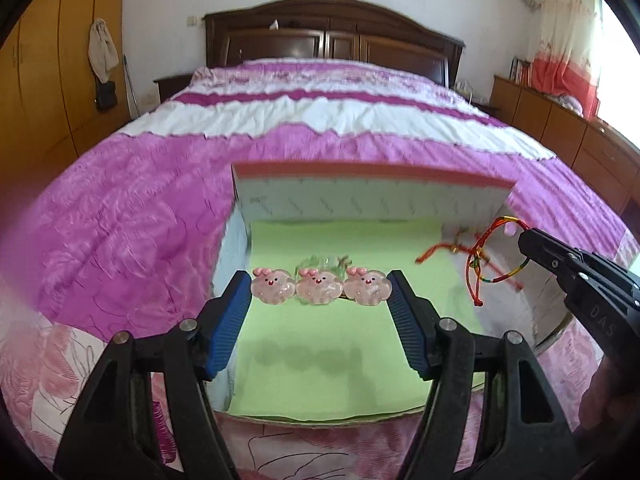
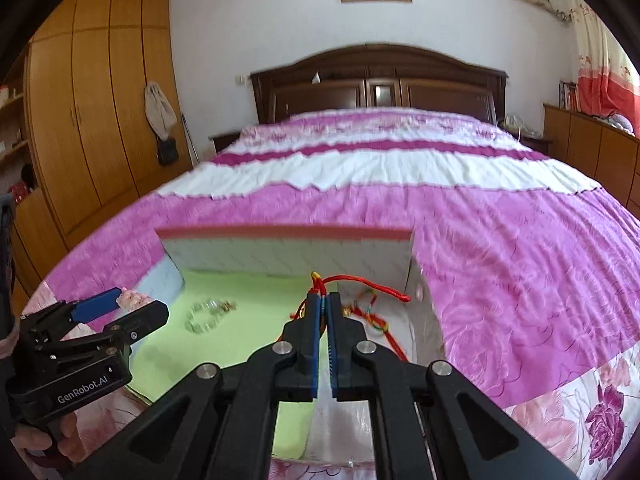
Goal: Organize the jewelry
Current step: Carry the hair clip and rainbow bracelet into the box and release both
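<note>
An open white box with a pink rim [image 1: 360, 170] [image 2: 280, 234] sits on the bed, its floor lined with green paper. My left gripper [image 1: 320, 294] [image 2: 132, 304] hovers over the green floor, shut on a pink hair clip [image 1: 318, 286] [image 2: 130, 298] shaped as three little animals. Below the clip, a clear bead bracelet [image 1: 324, 262] [image 2: 204, 316] lies on the green paper. My right gripper [image 2: 325, 300] [image 1: 524, 240] is above the box's right side, shut on a red and multicoloured cord bracelet [image 1: 507, 276] [image 2: 362, 279] that dangles from its tip. More red cord [image 2: 374, 314] lies in the white right part.
The box rests on a pink and white quilt [image 1: 140, 220] covering a large bed with a dark wooden headboard [image 1: 332, 36]. A wooden wardrobe [image 2: 92, 120] stands on the left, low cabinets [image 1: 560, 120] on the right. A hand [image 2: 40, 436] holds the left gripper's handle.
</note>
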Tool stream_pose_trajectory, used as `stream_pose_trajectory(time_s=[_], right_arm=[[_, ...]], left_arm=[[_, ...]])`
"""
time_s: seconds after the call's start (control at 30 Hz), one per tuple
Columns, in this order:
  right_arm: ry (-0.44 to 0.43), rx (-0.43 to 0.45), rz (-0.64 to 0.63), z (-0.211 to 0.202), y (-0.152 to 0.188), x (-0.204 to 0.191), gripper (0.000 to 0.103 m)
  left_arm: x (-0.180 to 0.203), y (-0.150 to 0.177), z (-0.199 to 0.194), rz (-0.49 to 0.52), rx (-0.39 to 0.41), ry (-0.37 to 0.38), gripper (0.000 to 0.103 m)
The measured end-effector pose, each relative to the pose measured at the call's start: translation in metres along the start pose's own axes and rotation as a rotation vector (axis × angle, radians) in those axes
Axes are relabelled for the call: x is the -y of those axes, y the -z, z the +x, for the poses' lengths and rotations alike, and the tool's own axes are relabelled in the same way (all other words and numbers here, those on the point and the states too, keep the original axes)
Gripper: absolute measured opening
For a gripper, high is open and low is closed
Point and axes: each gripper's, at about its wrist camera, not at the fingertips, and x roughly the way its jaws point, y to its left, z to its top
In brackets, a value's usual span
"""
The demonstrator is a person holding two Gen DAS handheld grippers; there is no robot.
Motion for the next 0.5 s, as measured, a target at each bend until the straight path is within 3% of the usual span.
stream_pose_trajectory(time_s=[0.37,0.5], right_arm=[[0.072,-0.157,-0.014,0.035,0.014,0.008,0.005],[0.117,-0.195,-0.034,0.044,0.017,0.011,0.005]], left_arm=[[0.006,0.011,0.027,0.007,-0.124,-0.006,0.062],[0.010,0.012,0.028,0.028,-0.127,-0.019,0.062]])
